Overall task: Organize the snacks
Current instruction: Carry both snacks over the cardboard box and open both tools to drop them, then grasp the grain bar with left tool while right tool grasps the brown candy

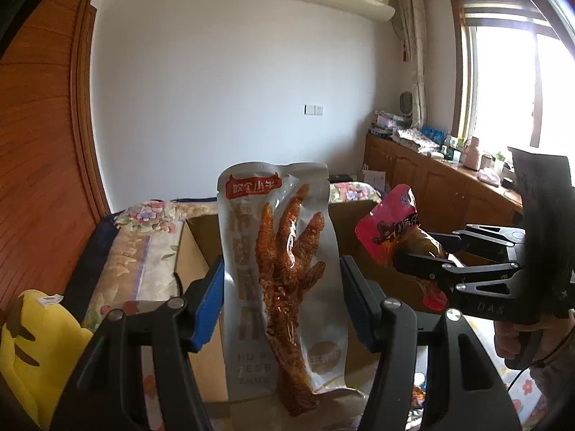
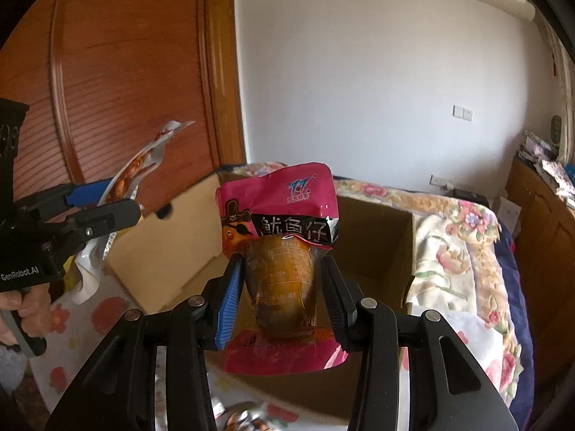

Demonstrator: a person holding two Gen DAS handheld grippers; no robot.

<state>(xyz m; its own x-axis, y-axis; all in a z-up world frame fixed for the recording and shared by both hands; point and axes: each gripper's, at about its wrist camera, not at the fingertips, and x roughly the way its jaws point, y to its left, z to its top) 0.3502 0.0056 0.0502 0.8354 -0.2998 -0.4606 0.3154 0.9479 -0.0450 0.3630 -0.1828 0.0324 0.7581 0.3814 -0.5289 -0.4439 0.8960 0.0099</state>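
Snack packets [image 1: 284, 273] [image 2: 280, 248] clamped above box [image 2: 373, 251]

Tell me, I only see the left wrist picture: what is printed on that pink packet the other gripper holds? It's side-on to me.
Observer: On the pink packet, a cartoon pirate with an eyepatch sits beside a black band of white characters.
Operator: Is it held by the top or the bottom?
Observer: By its clear lower half; the right gripper pinches a brownish lump inside, with a pink strip hanging below the pads.
Operator: What lies under it?
Observer: An open cardboard box, flaps up, on a floral bedspread.
Operator: And my own packet, seen from there?
Observer: The grey chicken-foot packet appears edge-on in the left gripper, before a wooden wardrobe door.
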